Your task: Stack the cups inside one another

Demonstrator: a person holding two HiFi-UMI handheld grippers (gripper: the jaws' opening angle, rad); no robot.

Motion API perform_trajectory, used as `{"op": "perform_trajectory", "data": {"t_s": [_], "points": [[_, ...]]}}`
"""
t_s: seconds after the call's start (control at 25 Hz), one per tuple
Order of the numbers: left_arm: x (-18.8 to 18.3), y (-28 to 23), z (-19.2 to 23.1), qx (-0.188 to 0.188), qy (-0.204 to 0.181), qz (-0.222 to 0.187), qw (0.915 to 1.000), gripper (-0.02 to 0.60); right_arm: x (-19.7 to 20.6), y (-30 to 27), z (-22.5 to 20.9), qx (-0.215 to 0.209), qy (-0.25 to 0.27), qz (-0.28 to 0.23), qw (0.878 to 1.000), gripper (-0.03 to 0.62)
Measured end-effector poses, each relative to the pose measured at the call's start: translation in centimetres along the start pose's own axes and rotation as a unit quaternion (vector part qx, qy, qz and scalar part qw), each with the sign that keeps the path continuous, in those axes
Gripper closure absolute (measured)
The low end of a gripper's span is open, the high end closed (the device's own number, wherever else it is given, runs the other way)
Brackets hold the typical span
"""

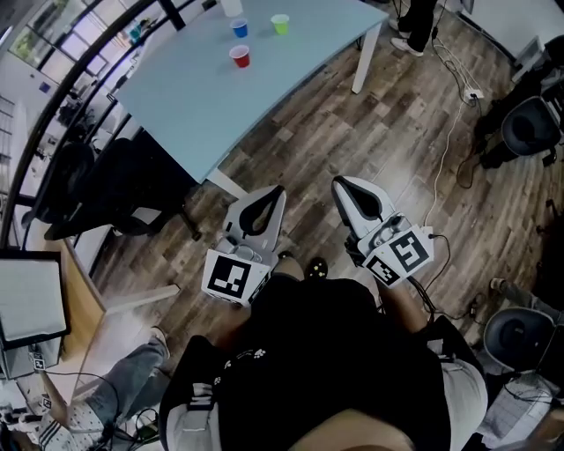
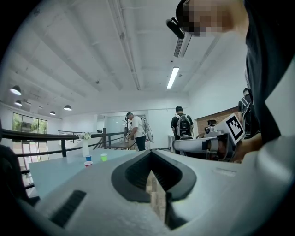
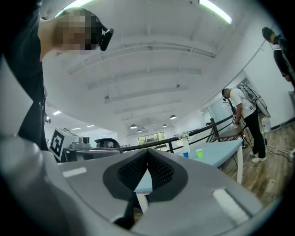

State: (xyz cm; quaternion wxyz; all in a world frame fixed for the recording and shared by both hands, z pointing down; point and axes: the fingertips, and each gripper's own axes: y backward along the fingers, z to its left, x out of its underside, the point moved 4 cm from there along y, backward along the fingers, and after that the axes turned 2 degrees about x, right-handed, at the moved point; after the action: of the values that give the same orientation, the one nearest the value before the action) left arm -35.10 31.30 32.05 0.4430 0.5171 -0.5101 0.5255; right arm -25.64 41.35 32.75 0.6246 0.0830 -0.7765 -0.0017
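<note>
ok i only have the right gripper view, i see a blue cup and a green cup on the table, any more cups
Observer: Yes. The head view shows a red cup as well. It stands nearer the camera than the blue cup and the green cup.
Operator: is any of them nested yet
Observer: No. All three stand apart from one another on the table.
Operator: and the left gripper, i can't read its jaws from here
Observer: The left gripper has its jaws together, with nothing between them.

No text, label or number is legible anywhere.
</note>
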Motion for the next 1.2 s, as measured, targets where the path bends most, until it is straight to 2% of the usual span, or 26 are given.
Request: {"op": "perform_trajectory", "data": {"t_s": [0.32, 0.68, 0.88, 1.2], "points": [[-0.1, -0.1, -1.2, 0.002, -0.006, 0.002, 1.0000, 0.594, 0.6, 1.6, -0.4, 0.007, -0.006, 0.002, 1.000, 0.597], [0.3, -1.1, -0.7, -0.010, -0.002, 0.006, 0.9999, 0.594, 1.0, 0.9, -1.3, 0.001, -0.010, 0.009, 1.000, 0.597], [0.8, -2.8, 0.5, -0.001, -0.006, 0.007, 1.0000, 0.594, 0.7, 0.0, -3.0, 0.008, -0.001, 0.008, 1.000, 0.597], [0.2, -7.1, 3.4, 0.018, -0.006, -0.023, 0.9996, 0.594, -0.1, -1.8, -6.4, 0.032, 0.016, 0.003, 0.999, 0.597]]}}
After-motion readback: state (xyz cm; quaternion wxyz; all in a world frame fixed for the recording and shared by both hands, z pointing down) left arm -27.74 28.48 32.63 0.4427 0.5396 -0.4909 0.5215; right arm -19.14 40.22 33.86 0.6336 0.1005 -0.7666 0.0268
